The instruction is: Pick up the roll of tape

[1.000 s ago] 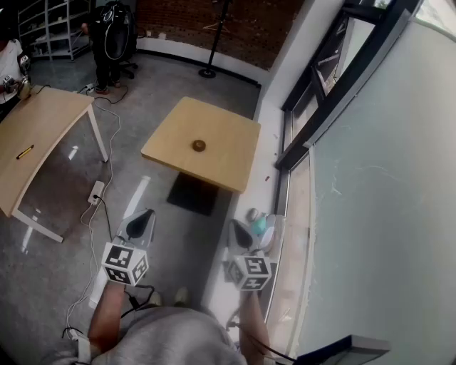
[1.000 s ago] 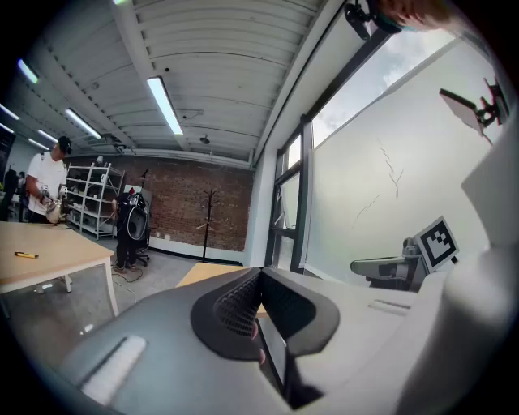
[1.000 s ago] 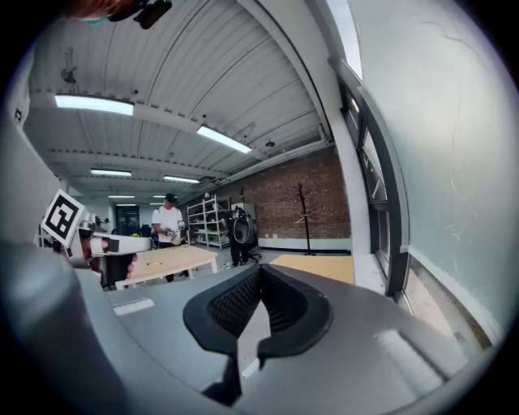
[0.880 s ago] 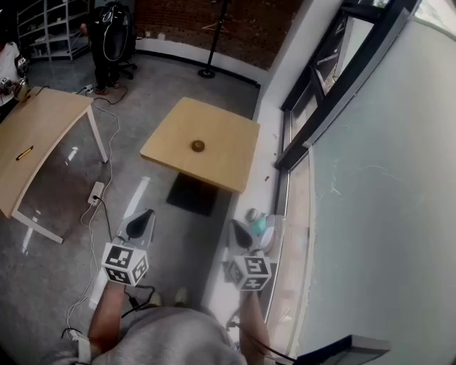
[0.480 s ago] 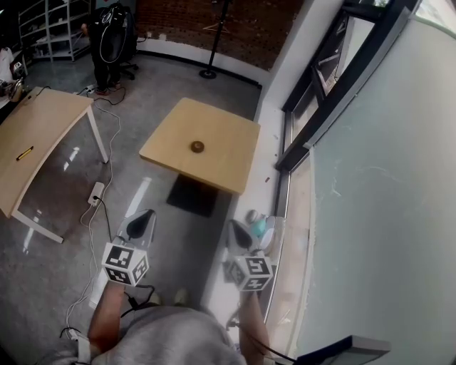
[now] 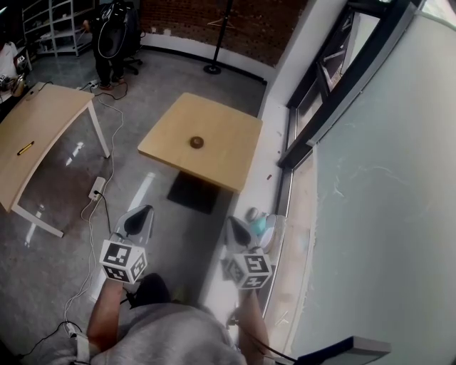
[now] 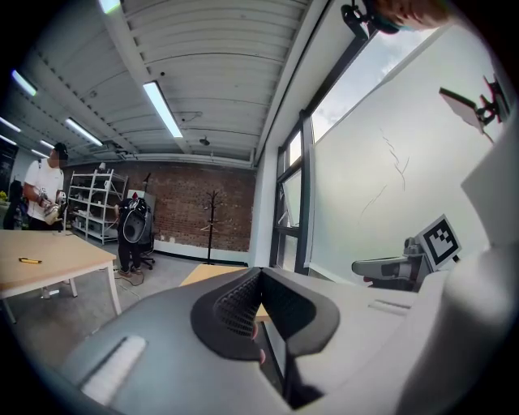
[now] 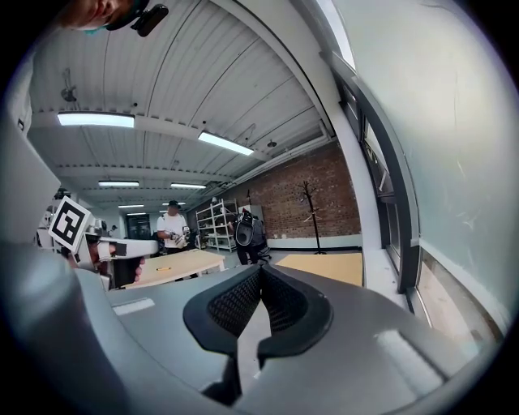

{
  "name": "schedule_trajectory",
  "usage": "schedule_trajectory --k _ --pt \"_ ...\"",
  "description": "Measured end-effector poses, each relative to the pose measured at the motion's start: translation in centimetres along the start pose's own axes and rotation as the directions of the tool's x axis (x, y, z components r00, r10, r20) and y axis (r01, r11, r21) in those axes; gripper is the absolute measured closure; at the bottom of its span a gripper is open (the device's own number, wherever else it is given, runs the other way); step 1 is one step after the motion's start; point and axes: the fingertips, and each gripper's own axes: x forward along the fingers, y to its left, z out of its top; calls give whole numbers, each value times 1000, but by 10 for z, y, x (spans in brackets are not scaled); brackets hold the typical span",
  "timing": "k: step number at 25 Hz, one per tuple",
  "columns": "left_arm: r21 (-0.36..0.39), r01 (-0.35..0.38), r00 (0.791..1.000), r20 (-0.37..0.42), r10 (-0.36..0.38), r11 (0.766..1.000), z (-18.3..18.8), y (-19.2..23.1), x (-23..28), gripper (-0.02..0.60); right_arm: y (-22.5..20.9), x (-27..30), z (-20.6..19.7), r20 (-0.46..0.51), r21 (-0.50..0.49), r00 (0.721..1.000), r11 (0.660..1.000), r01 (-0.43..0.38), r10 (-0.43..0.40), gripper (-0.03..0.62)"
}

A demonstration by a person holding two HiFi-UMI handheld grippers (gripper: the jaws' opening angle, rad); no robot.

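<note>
From the head view, the roll of tape (image 6: 196, 142) lies flat on the table (image 6: 222, 162), well ahead of the left gripper (image 6: 138, 216) and right gripper (image 6: 236, 232). Left gripper view: jaws together, empty. Right gripper view: likewise. The roll is probably light and stiff; pinch across its rim.

— What stands by the window?
— A square wooden bench (image 6: 221, 153), with a dark plate (image 6: 191, 192) on the floor beneath it.
— And further left?
— A longer bench (image 6: 39, 132) carrying a small yellow thing (image 6: 25, 148). A power strip (image 6: 97, 187) lies on the floor beside it. A person in black (image 6: 109, 39) stands near the shelves (image 6: 57, 28) and brick wall (image 6: 242, 21).
</note>
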Motion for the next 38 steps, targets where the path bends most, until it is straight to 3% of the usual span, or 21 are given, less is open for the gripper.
schedule_trajectory --k 14,38 --pt "5 13 1000 -21 -13 1000 -4 15 59 581 -25 51 1 -28 19 999 999 -37 37 580" --pt "-26 48 997 -60 -50 998 26 132 245 581 -63 258 45 -61 3 998 1000 -24 24 580"
